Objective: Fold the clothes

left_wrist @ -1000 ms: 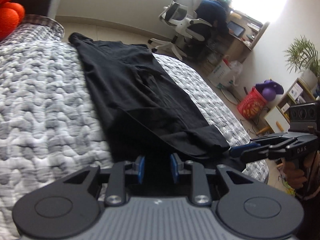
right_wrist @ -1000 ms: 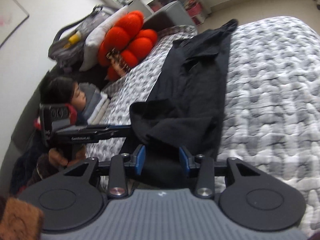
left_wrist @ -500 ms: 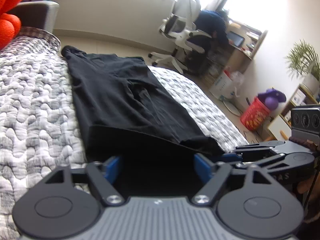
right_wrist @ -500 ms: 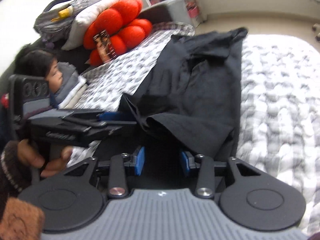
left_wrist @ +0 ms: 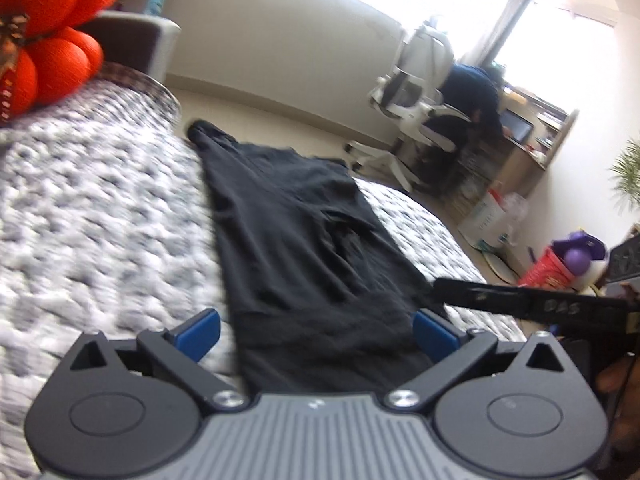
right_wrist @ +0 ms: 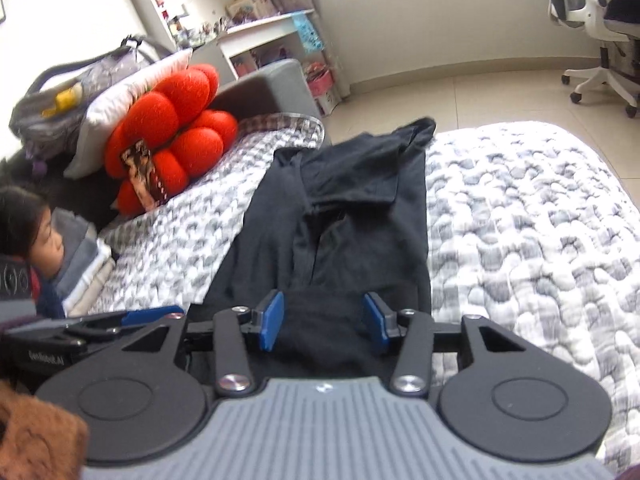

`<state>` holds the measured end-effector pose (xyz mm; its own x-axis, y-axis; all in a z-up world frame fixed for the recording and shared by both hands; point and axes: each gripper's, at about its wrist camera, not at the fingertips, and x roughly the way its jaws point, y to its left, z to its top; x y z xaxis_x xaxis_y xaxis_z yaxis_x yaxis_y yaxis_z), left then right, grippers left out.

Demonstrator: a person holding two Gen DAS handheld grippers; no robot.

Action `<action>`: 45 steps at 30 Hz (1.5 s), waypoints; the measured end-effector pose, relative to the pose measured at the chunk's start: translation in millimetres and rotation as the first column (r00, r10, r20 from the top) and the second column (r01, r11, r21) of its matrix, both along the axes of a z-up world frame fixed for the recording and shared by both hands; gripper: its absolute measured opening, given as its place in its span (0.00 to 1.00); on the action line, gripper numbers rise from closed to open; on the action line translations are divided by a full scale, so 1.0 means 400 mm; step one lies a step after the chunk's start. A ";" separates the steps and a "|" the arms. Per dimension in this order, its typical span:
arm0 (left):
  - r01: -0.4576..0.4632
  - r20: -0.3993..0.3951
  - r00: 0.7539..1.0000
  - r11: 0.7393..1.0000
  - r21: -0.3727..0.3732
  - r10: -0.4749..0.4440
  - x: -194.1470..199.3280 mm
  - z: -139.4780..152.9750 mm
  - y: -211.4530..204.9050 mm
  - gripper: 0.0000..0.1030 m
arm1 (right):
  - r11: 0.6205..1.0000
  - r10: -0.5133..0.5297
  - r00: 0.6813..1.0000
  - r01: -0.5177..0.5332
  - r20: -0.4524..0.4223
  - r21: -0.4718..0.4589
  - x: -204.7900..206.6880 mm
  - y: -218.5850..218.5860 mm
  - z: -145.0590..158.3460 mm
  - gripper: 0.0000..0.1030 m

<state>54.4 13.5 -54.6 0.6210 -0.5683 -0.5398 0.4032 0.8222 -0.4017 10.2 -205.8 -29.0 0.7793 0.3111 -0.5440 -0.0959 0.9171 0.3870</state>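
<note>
Since the earlier frames, our left gripper has spread its blue pads from nearly together to fully wide, letting go of the black garment.

From the left wrist, we see the garment lying as a long folded strip on the grey-and-white quilt, its near end between the wide-apart pads without touching them. Our right gripper reaches in from the right at the garment's near corner.

From the right wrist, our right gripper has just been opening too; its pads stand half apart with dark cloth between them, seemingly loose. An orange cushion sits beside the quilt.
</note>
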 end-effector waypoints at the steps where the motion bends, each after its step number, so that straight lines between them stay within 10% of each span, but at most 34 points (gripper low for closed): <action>1: -0.016 0.007 1.000 1.000 0.003 0.016 0.001 0.003 0.009 0.99 | 1.000 -0.011 1.000 0.011 0.010 0.006 0.000 -0.007 0.006 0.52; 11: -0.097 -0.092 0.992 0.993 -0.074 0.090 0.029 -0.001 0.080 0.92 | 0.982 -0.100 0.995 0.100 -0.007 0.161 -0.001 -0.112 0.014 0.53; 28: -0.115 -0.146 0.983 0.993 -0.028 0.110 0.037 -0.041 0.053 0.12 | 0.993 -0.091 0.992 0.098 -0.091 0.072 0.007 -0.089 -0.047 0.13; 45: -0.109 -0.091 0.990 0.994 0.023 0.111 0.036 -0.045 0.025 0.11 | 0.991 -0.129 0.989 0.126 -0.066 -0.043 0.011 -0.068 -0.041 0.06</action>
